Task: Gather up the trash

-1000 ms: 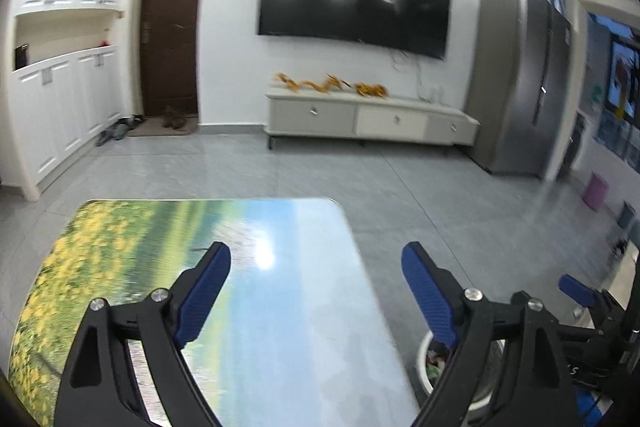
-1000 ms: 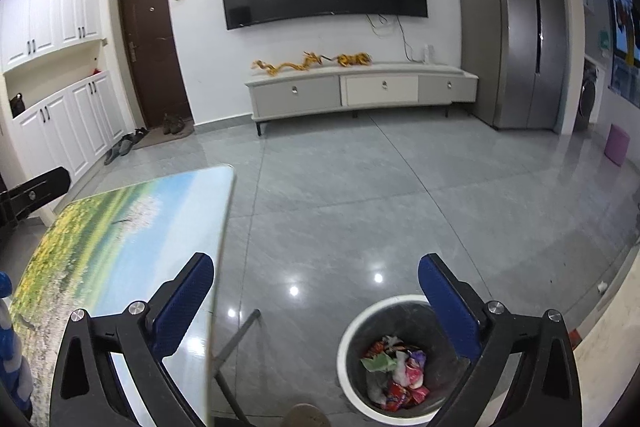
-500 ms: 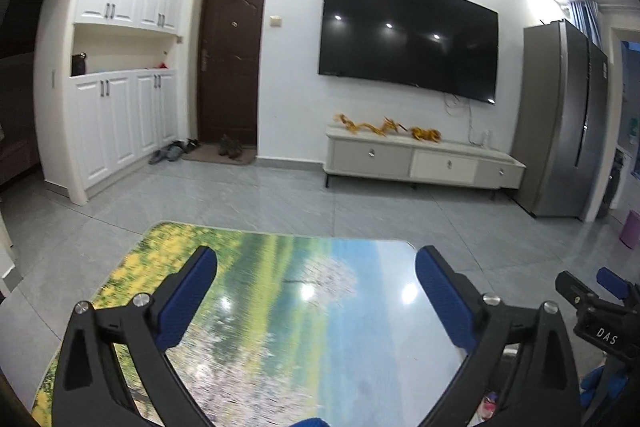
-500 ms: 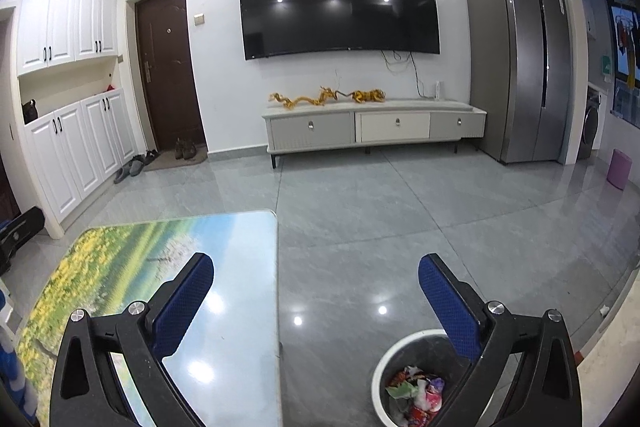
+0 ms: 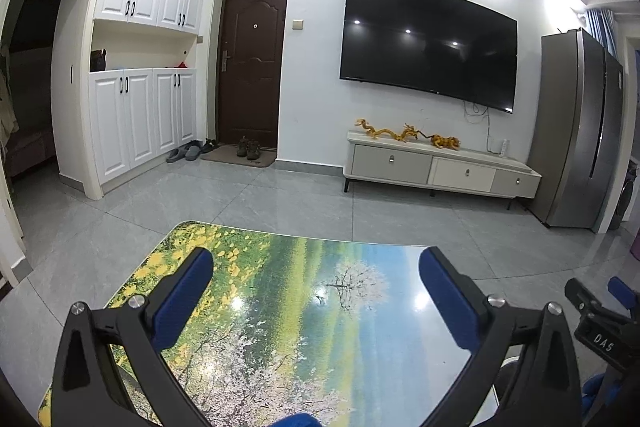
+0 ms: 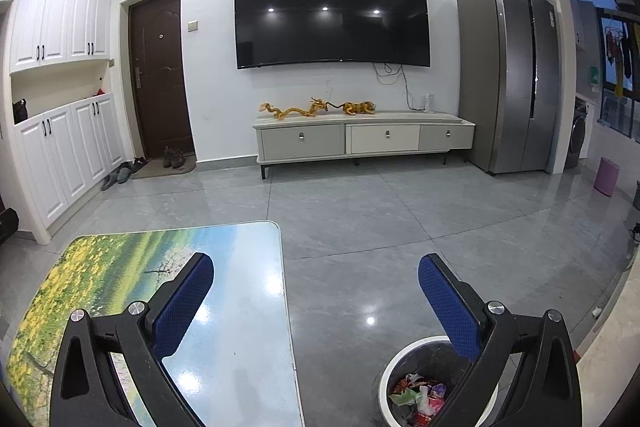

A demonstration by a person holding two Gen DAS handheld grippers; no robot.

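Note:
My left gripper [image 5: 316, 279] is open and empty, held above the table [image 5: 280, 307] with a printed landscape top. My right gripper [image 6: 316, 281] is open and empty, held over the table's right edge [image 6: 280, 291] and the floor. A round white-rimmed trash bin [image 6: 404, 379] stands on the floor to the right of the table, below the right gripper's right finger [image 6: 448, 311]. It holds several crumpled colourful wrappers [image 6: 420, 395]. The right gripper's body shows at the right edge of the left wrist view [image 5: 600, 323]. No loose trash shows on the table.
Grey tiled floor [image 6: 400, 219] lies beyond the table. A TV cabinet [image 6: 360, 139] and wall TV stand at the back, a grey fridge [image 6: 508, 79] at the right, white cupboards [image 5: 136, 115] and a door with shoes at the left. A purple stool [image 6: 606, 175] is far right.
Both cameras have tilted upward and pulled back. The left view now shows more of the room and table. The bin has slid lower in the right view. Both grippers stay open.

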